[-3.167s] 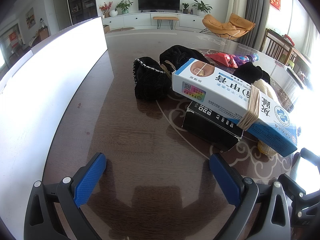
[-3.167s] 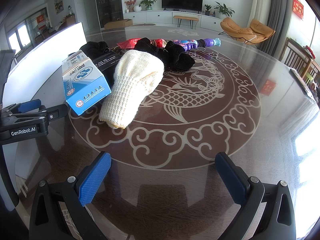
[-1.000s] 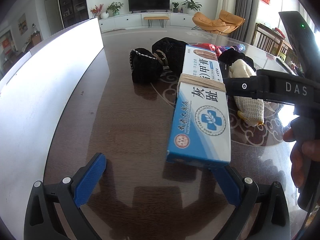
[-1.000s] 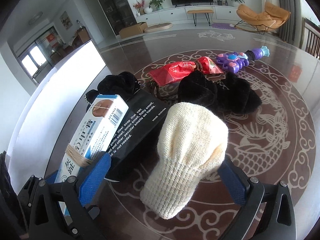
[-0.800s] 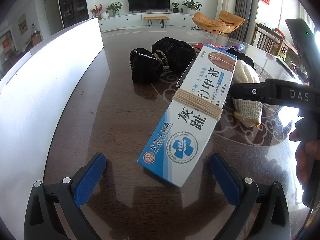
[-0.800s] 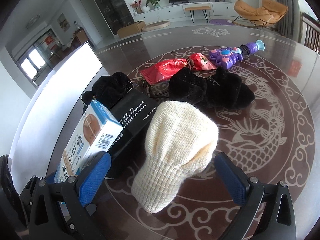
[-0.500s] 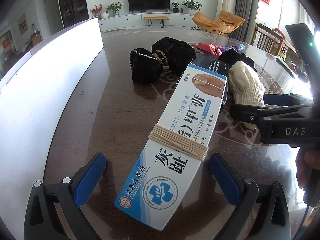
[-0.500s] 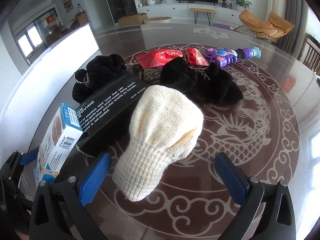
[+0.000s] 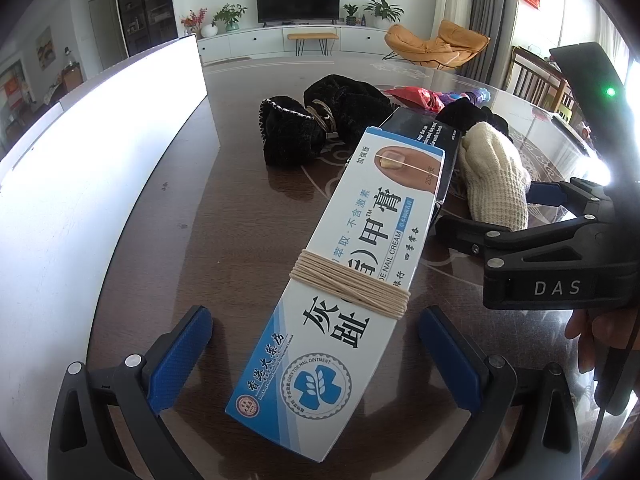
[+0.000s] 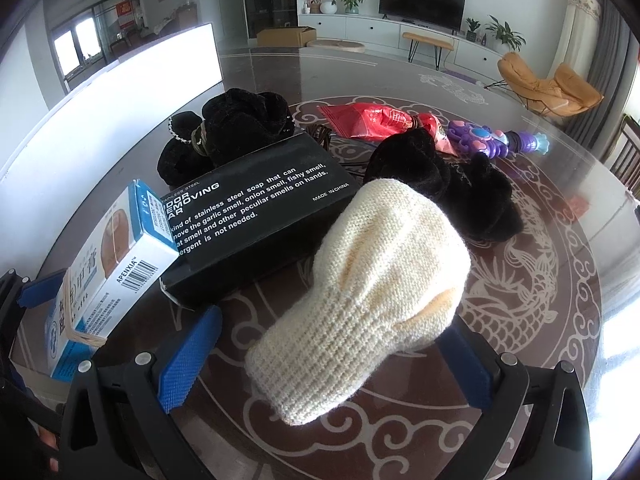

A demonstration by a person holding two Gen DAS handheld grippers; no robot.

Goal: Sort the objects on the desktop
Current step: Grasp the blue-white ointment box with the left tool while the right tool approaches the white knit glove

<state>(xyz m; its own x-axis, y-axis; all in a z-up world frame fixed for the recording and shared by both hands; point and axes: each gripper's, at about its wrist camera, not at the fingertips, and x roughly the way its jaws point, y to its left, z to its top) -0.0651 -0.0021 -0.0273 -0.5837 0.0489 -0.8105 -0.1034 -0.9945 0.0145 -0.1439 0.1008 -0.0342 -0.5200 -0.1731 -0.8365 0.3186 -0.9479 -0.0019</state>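
Note:
A long blue-and-white nail cream box (image 9: 344,280) with a rubber band round it lies lengthwise between the fingers of my open left gripper (image 9: 312,344). Its far end rests against a black soap box (image 10: 256,216). Neither blue pad touches the cream box. My right gripper (image 10: 326,360) is open too, with a cream knitted glove (image 10: 372,280) lying between its fingers, cuff towards the camera. In the left wrist view the right gripper (image 9: 500,208) reaches in from the right around the glove (image 9: 492,184), held by a hand (image 9: 596,328).
On the dark patterned table (image 10: 520,300) behind the boxes lie black velvet pieces (image 10: 236,128), a black fuzzy item (image 10: 468,192), a red snack packet (image 10: 372,120) and a purple toy (image 10: 488,138). A tall white panel (image 9: 80,184) runs along the left side.
The nail cream box swung its near end leftward and slid down between my left fingers. The right gripper drew back to the right and now sits around the glove.

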